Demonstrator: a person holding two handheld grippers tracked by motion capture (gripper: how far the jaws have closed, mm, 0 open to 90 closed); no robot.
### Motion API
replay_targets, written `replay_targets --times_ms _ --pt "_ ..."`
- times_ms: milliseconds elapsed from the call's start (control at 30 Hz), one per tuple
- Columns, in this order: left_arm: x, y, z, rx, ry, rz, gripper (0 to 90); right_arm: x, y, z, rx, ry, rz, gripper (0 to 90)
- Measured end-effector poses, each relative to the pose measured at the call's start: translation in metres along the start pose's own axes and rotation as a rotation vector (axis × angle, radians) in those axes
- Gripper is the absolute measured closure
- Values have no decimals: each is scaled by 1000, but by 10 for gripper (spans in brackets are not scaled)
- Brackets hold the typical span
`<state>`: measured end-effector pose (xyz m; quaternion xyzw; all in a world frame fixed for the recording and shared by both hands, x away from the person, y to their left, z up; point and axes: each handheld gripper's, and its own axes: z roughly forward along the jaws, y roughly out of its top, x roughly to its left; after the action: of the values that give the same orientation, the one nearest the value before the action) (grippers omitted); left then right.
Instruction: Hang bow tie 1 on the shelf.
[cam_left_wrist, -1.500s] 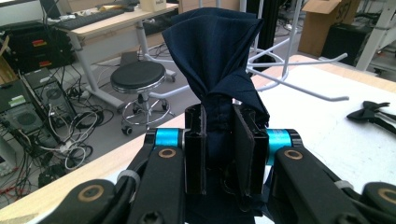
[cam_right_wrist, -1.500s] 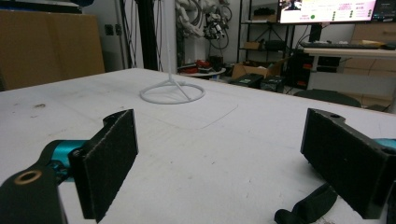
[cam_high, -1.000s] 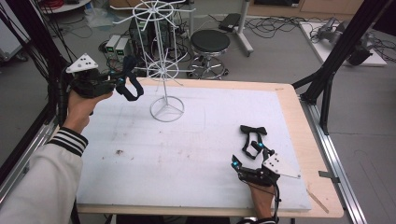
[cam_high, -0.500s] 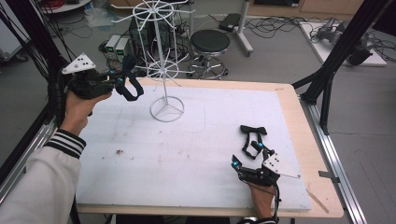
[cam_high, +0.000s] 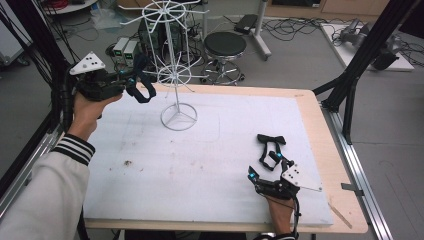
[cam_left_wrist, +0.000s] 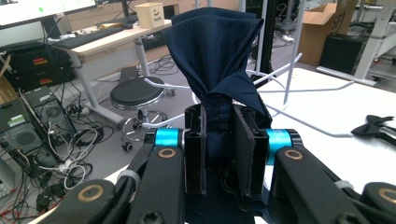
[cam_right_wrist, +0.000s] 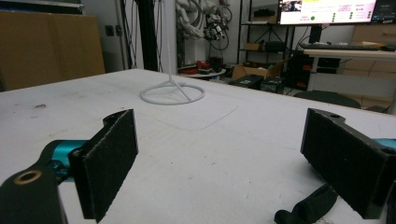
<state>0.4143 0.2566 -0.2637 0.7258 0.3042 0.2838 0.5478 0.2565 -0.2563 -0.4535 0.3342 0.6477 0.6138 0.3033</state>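
We work on a white bench (cam_high: 150, 170) with a wire rack (cam_high: 176, 75) at its far middle. Our left tool (cam_high: 134, 81), raised at the far left, is clamped on a navy bow tie (cam_left_wrist: 215, 60) just beside the rack's lower arms; we should ease its strap over a hook tip without snagging the wires. The left bench edge lies close below. Our right tool (cam_high: 264, 162) rests near right, jaws wide and empty, just beside a black bow tie (cam_high: 270, 139), with open room around.
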Motion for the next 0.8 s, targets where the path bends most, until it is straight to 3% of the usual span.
replay_targets --times_ms 300,433,800 --pt "8 -7 11 7 18 6 751 0 0 0 -2 1 0 103" --pt "11 -9 15 2 18 -11 751 0 0 0 -2 3 0 103" --pt "9 -8 28 33 13 20 751 0 0 0 -2 4 6 103"
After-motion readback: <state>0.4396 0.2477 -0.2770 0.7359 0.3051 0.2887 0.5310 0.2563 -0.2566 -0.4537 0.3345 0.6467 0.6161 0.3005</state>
